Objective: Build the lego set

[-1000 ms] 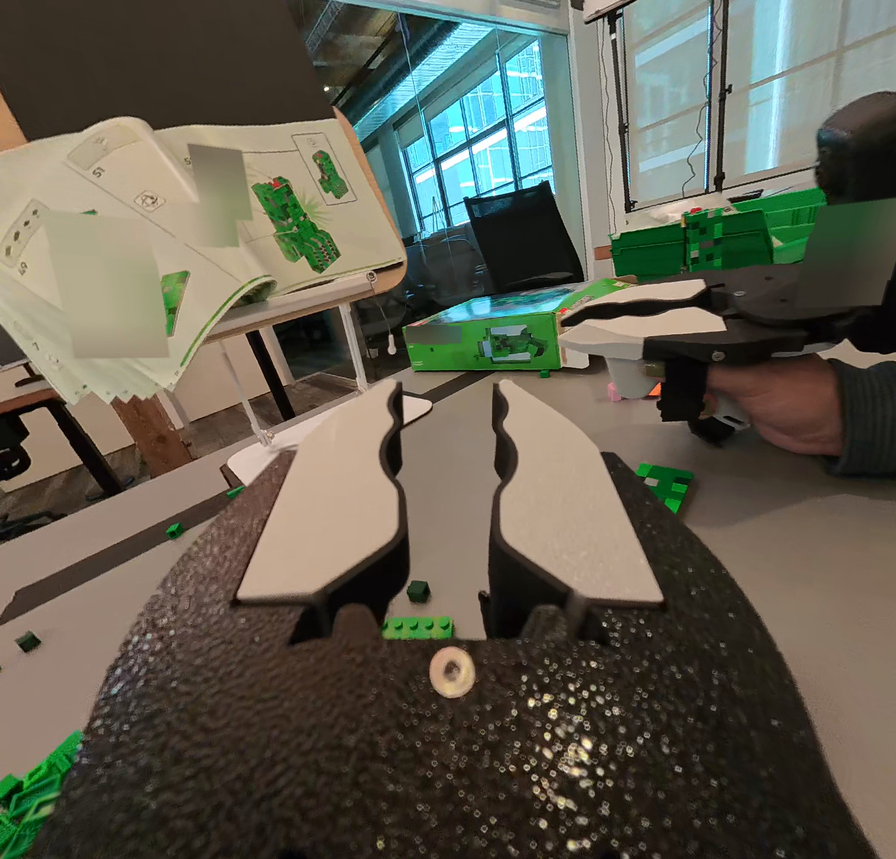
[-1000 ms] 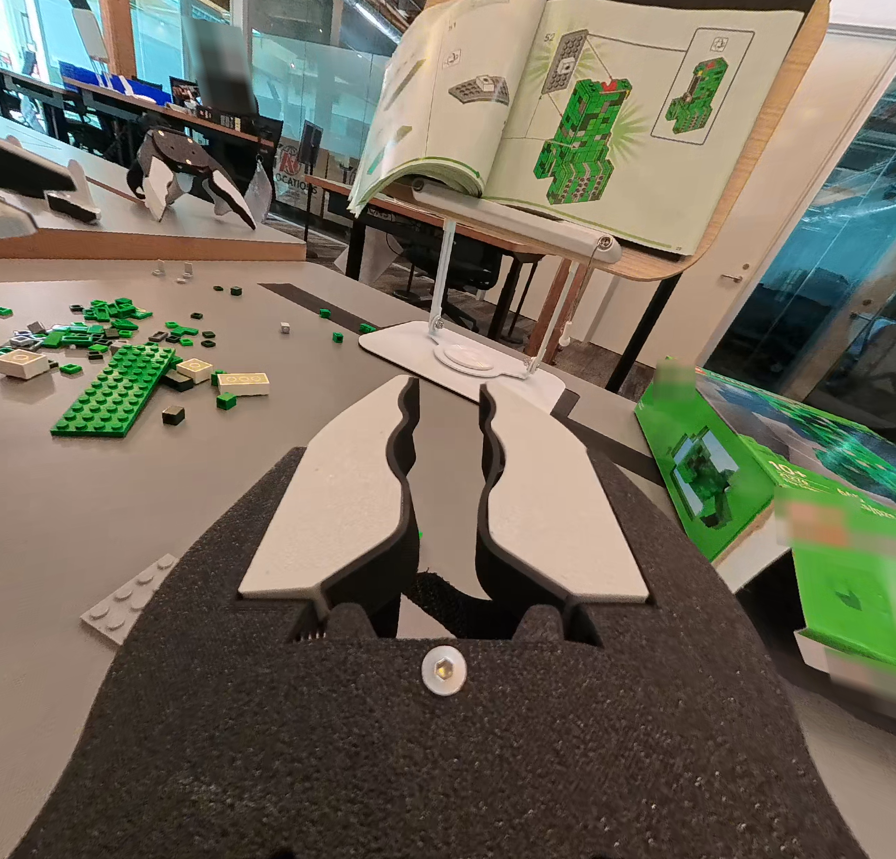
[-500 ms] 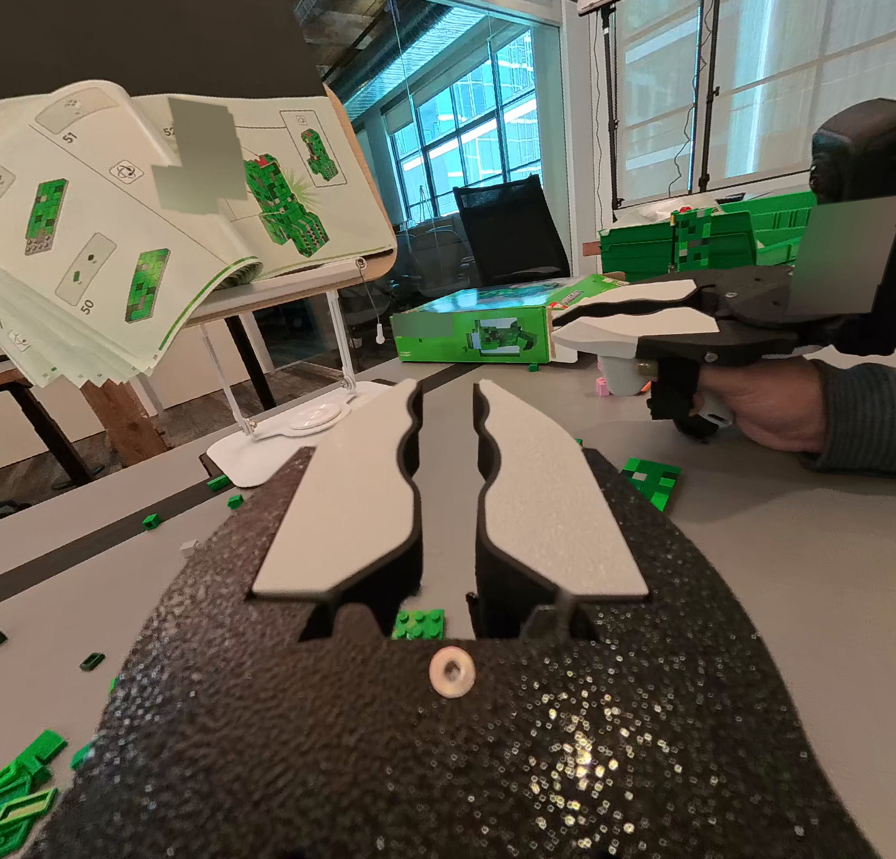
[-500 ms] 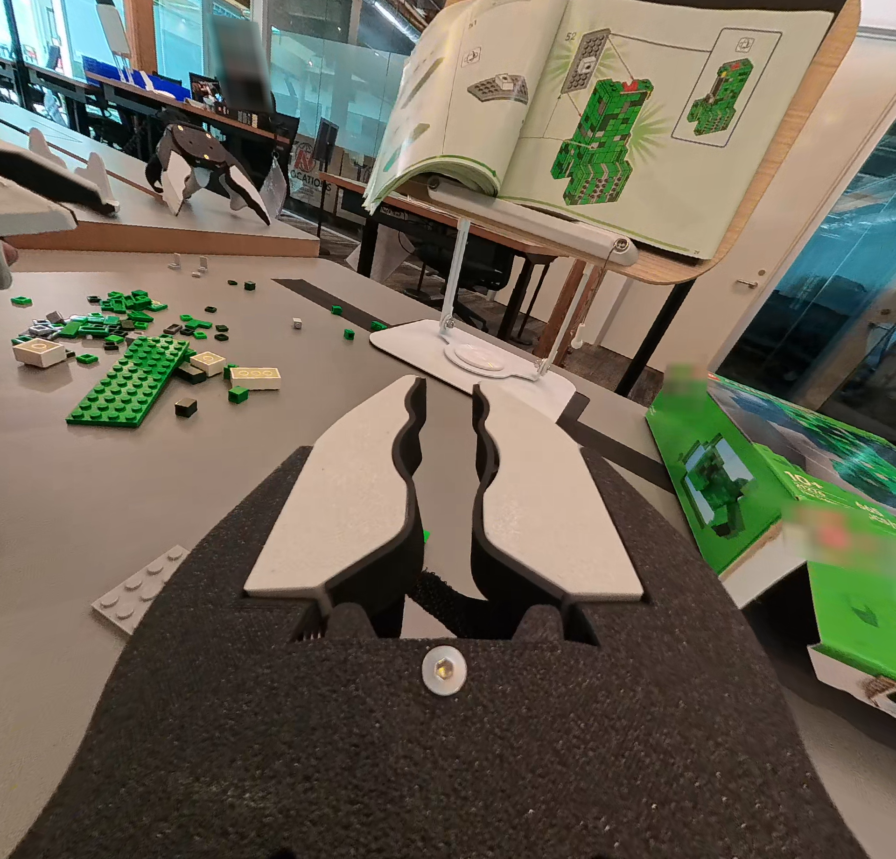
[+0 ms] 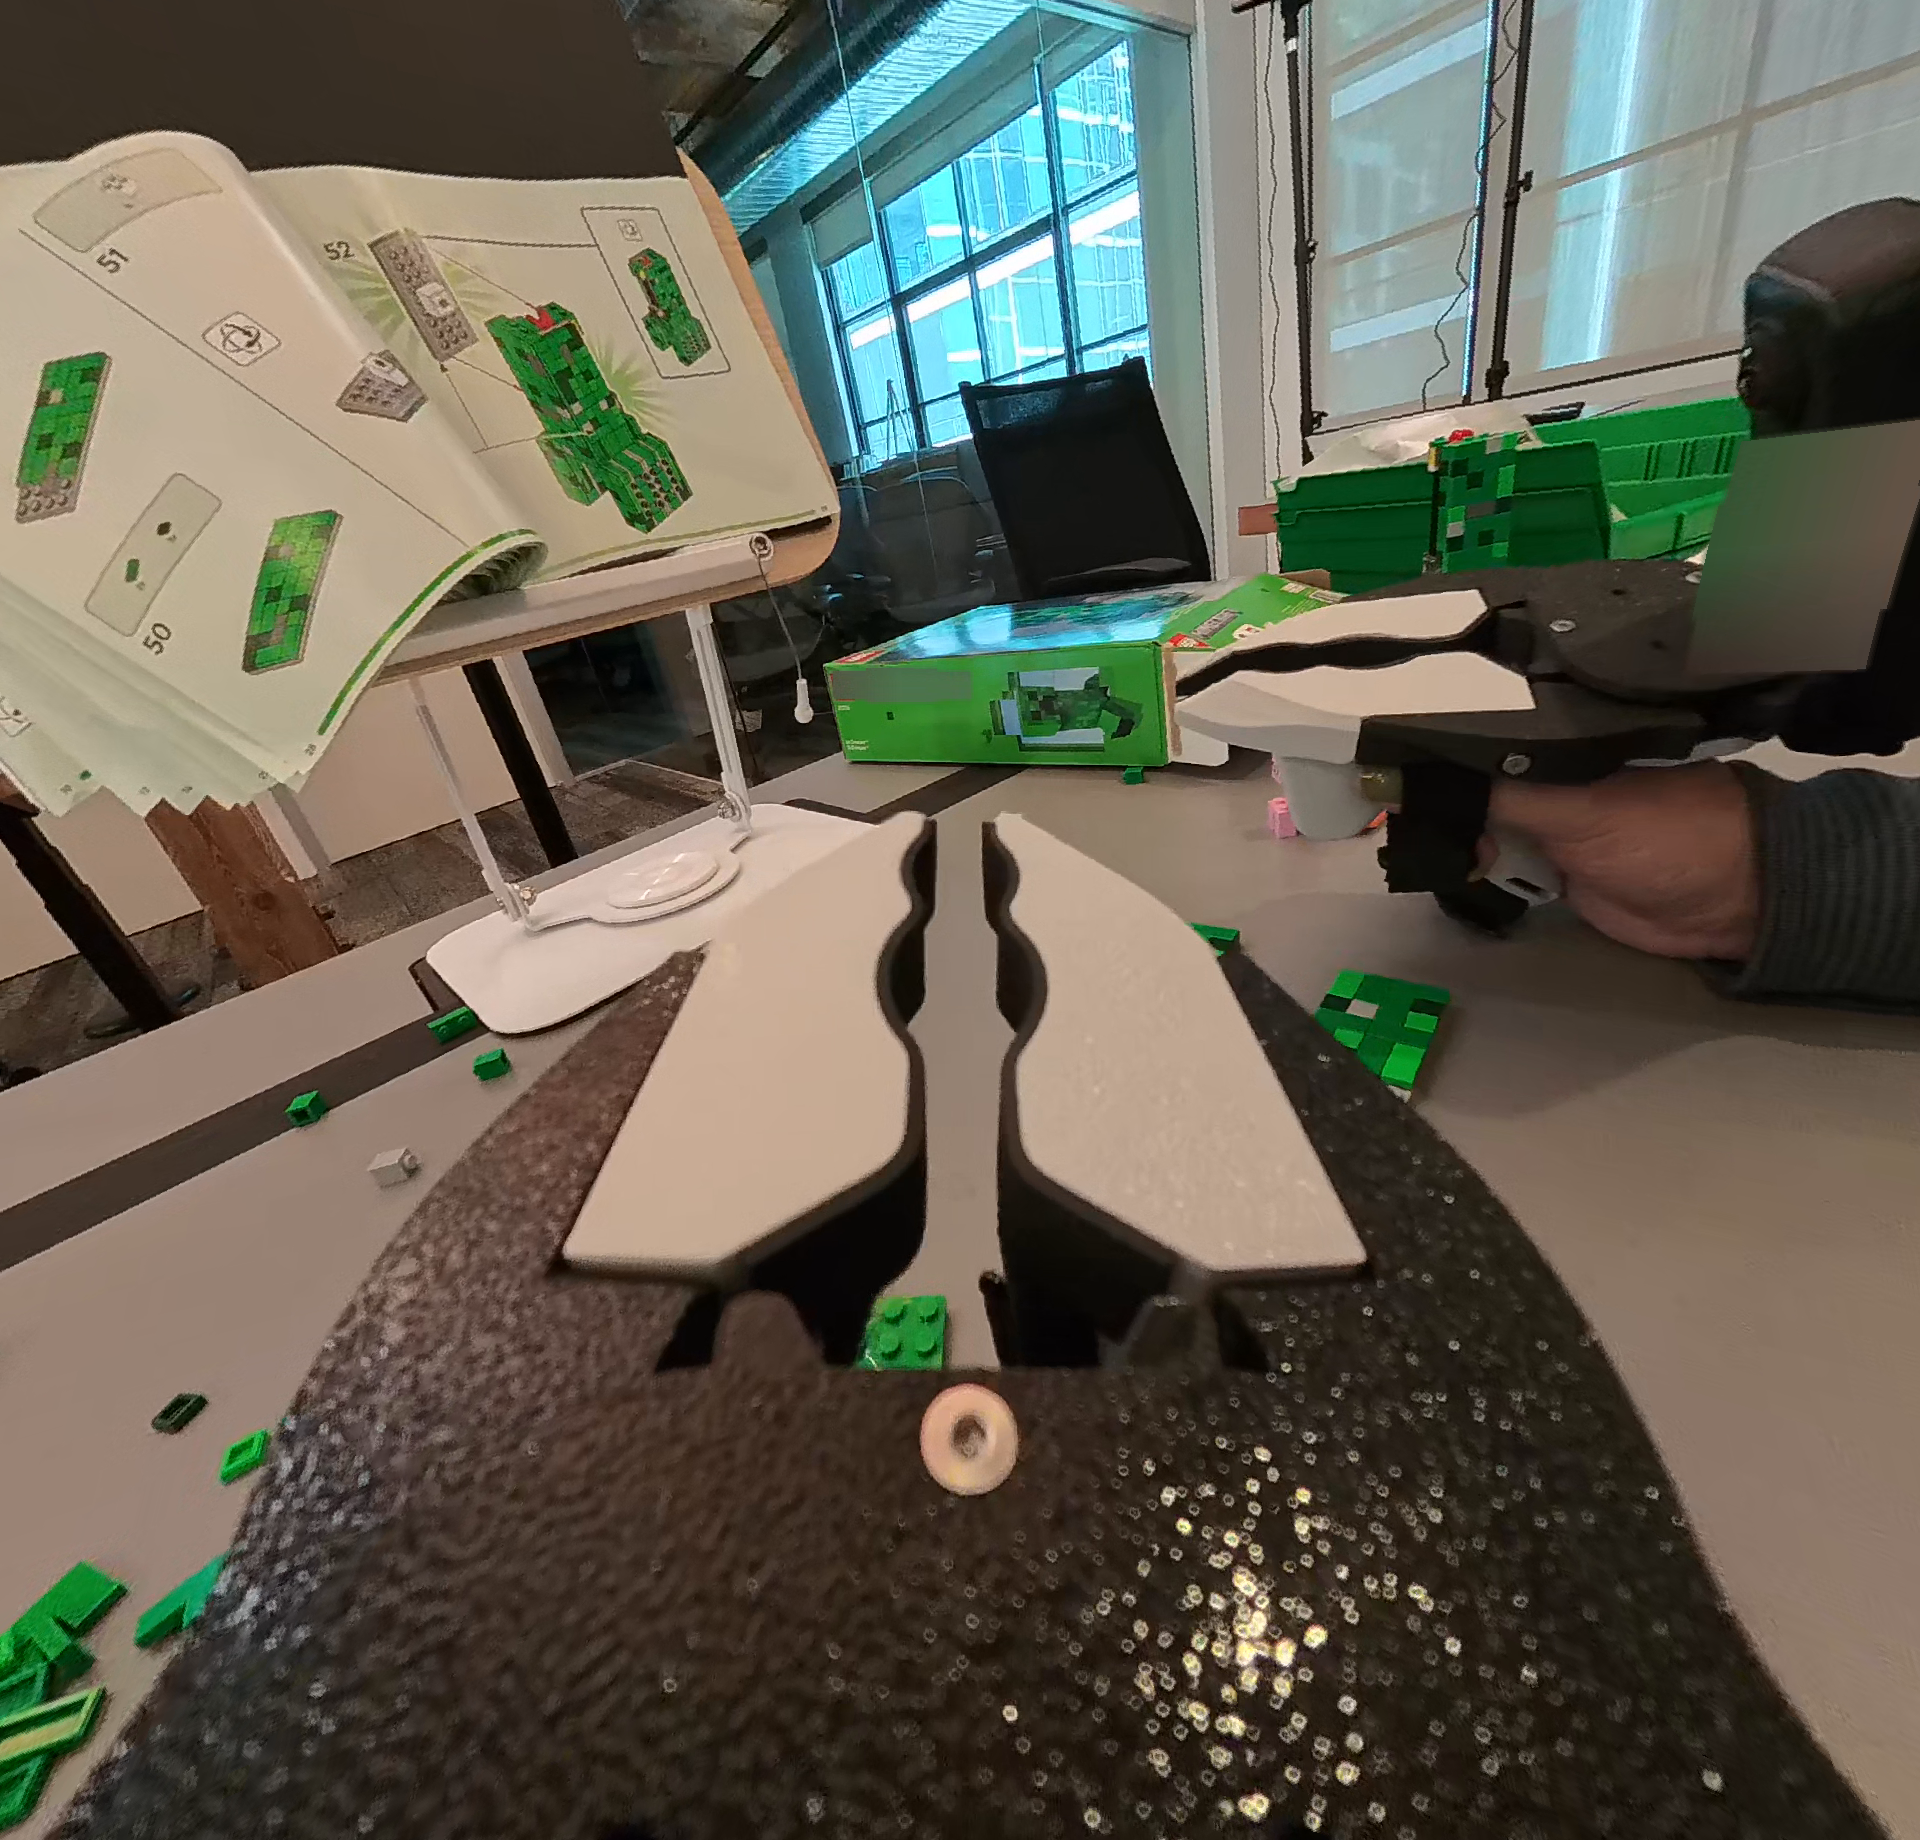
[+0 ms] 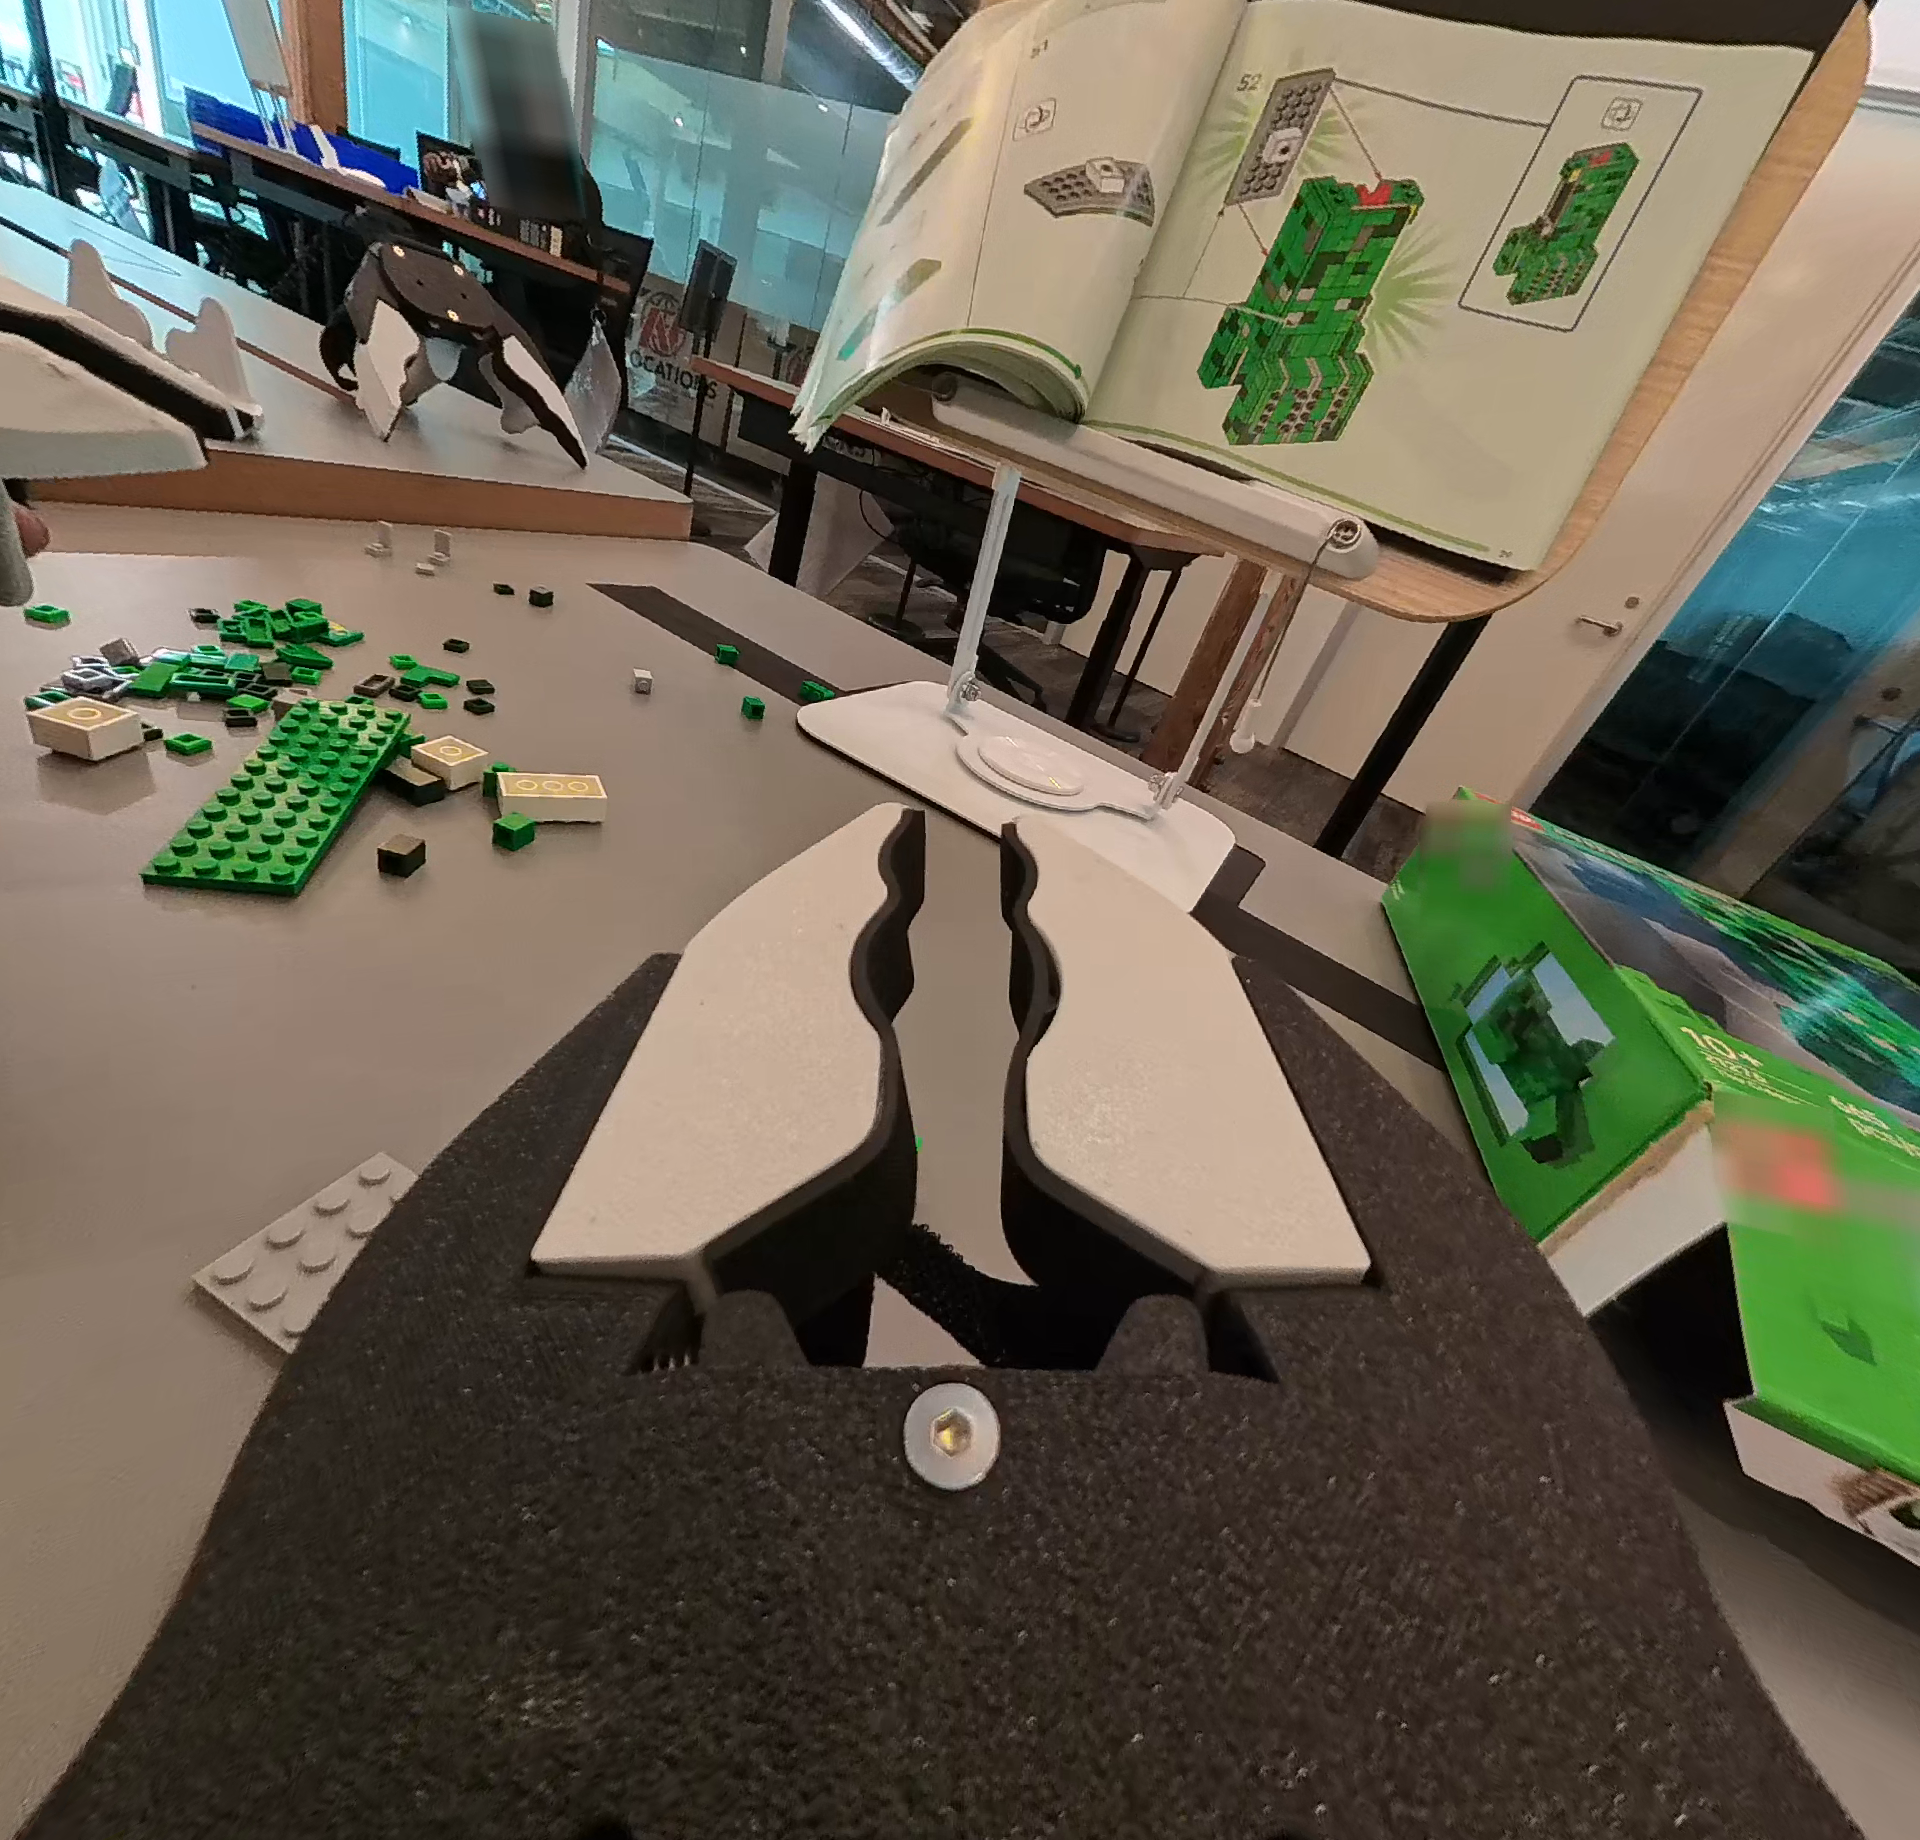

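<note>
**Both grippers up off the table, nothing in either one**

Since no brick sat between either pair of jaws, the nearest thing to start from was the small green brick lying flat on the table right under the left gripper, back near the base of its fingers rather than out at the tips. Those jaws stood narrowly parted with bare table showing through the slot, so released and empty. Just right of that gripper lay a patchy green tile block, and off to its left a few loose green studs.

The right gripper was the same story: a slim gap, nothing in it, pointed toward the white base of the book stand holding the open instruction booklet. The main pile of parts, including the long green plate with its long axis running away from the camera, lay well to that gripper's left. A grey plate sat closer, beside its left flank. The green box was off to the right.
</note>
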Demonstrator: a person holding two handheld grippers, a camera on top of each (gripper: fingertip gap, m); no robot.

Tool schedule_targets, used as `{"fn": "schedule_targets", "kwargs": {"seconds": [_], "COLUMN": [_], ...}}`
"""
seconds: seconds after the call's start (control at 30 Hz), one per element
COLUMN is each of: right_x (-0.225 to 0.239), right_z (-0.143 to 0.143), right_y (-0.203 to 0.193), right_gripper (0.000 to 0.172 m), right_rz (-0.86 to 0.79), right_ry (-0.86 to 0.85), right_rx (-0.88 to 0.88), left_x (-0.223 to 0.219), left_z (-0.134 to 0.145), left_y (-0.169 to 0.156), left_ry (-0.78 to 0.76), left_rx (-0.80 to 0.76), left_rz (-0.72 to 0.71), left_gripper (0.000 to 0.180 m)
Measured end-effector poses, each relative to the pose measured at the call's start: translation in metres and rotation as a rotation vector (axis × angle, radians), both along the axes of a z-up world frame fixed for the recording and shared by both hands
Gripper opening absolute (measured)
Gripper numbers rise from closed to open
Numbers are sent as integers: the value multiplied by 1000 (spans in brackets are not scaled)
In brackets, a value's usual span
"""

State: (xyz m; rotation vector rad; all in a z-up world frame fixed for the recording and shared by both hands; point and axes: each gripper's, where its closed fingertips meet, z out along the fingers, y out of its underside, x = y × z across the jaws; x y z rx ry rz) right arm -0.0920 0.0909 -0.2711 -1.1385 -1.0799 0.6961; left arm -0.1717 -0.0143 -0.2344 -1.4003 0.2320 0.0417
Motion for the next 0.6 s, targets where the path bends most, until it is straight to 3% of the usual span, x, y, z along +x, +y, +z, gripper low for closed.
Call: {"fn": "schedule_targets", "kwargs": {"seconds": [0.6], "right_x": [4], "right_z": [1], "right_y": [-4], "right_gripper": [8], "right_rz": [13], "right_ry": [0], "right_rx": [15], "left_x": [3], "left_z": [-3], "left_y": [3], "left_ry": [18], "left_rx": [-17], "left_rz": [-2], "left_gripper": [0]}}
